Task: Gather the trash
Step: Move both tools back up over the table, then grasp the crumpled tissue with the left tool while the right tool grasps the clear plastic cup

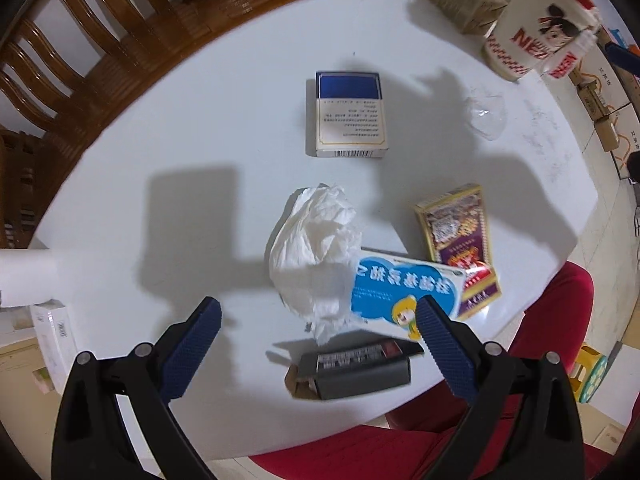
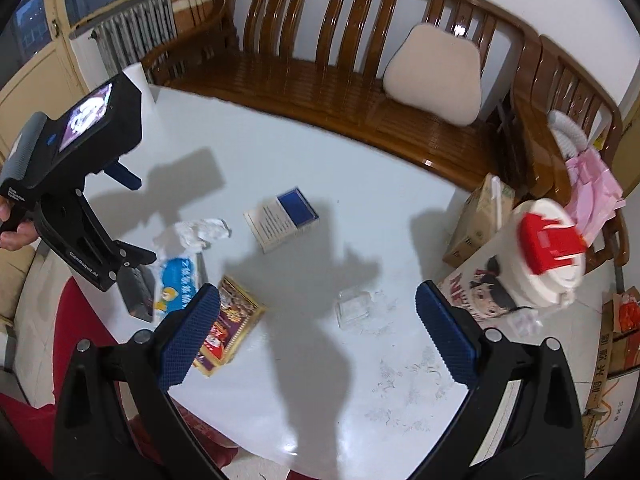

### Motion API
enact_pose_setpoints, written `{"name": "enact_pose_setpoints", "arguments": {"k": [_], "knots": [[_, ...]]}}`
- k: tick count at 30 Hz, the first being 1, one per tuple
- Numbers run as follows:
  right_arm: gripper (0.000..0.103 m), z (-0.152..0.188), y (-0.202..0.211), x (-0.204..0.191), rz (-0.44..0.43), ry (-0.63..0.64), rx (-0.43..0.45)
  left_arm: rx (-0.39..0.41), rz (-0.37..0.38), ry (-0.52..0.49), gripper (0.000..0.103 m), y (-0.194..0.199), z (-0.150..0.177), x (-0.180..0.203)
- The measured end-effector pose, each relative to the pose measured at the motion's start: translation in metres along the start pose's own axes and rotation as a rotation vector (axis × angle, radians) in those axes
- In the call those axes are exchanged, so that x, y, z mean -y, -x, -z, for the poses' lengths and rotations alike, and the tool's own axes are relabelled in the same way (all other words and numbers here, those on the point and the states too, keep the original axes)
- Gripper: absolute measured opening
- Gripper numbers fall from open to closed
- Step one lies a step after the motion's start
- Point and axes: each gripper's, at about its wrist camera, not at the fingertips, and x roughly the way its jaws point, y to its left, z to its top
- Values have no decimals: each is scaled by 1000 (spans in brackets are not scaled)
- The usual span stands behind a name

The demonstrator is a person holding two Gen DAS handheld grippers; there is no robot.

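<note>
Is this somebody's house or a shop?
Most likely a home, a living room. A wooden bench with a cushion stands behind a white table, and a radiator sits by the window. The table holds everyday litter: a crumpled tissue and small boxes.

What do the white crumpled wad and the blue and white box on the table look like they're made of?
The white wad looks like soft tissue paper: matte, with fine creases and ragged edges. The blue and white box looks like thin printed cardboard with a slight sheen: crisp folded edges, small print and a barcode on its side.
</note>
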Motion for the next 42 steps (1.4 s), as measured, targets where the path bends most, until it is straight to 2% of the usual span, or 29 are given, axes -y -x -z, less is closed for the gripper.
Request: {"name": "enact_pose_setpoints", "arguments": {"k": [14, 20, 28, 31, 33, 36, 38, 42], "knots": [[96, 13, -106, 8, -12, 53, -203, -75, 16, -11, 95, -61, -22, -4], [96, 18, -134, 13, 10, 71, -246, -70, 47, 6, 95, -68, -28, -11], [96, 23, -150, 22, -11, 44, -268, -57, 94, 52, 95, -76, -36, -27], [93, 25, -153, 25, -21, 34, -270, -46, 117, 70, 95, -77, -37, -33], [85, 25, -154, 27, -25, 30, -273, -41, 123, 78, 95, -79, -37, -36], [83, 29, -158, 31, -27, 20, -277, -32, 134, 74, 92, -78, -37, -38], [82, 30, -160, 32, -34, 12, -279, -32, 136, 71, 88, -79, -35, -38], [70, 29, -164, 35, -38, 1, -287, -27, 150, 73, 77, -80, -18, -45]]}}
